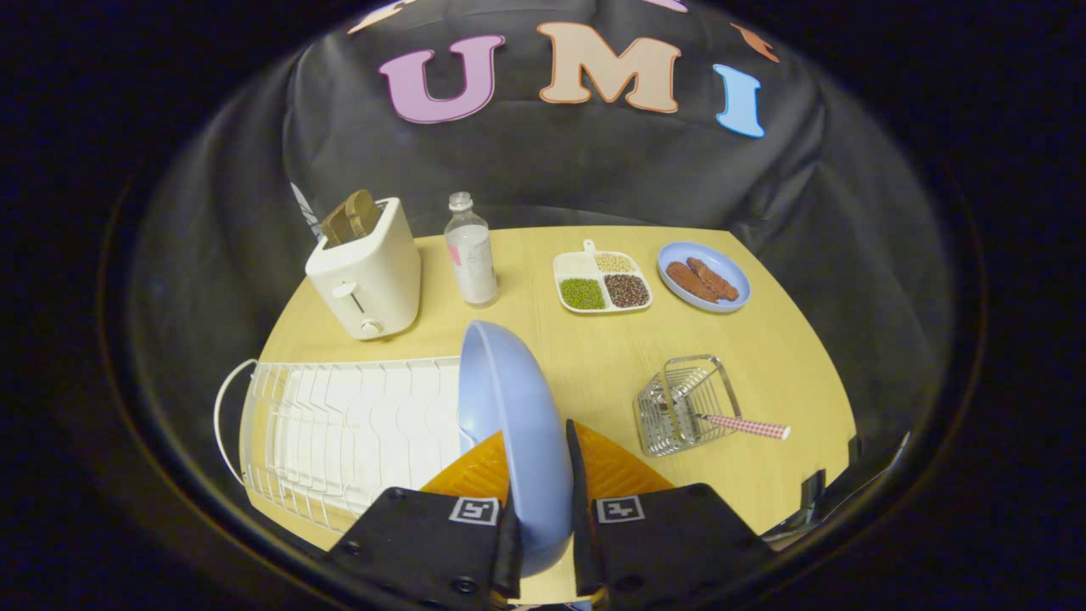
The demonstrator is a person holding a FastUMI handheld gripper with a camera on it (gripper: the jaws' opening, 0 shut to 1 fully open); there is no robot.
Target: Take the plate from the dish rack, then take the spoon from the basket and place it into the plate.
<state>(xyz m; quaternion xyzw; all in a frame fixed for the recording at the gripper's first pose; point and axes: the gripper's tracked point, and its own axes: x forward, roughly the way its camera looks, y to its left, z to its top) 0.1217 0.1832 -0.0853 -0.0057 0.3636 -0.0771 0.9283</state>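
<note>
Your gripper (540, 475) has the blue plate (509, 424) pinched on edge, both fingers pressing its rim; the plate stands upright at the dish rack (339, 433), at the end nearer the basket.

Risk: a thin rim grip. Tilt it quickly and the plate could pivot or slide out. It could also snag the rack wires if its lower edge has not cleared them.

The wire basket (683, 403) lies tipped over, well apart from the rack; the spoon (747, 427) pokes out handle first and may roll when touched.

Hard to make out: the spoon's bowl, and the plate's lower edge behind your fingers.
</note>
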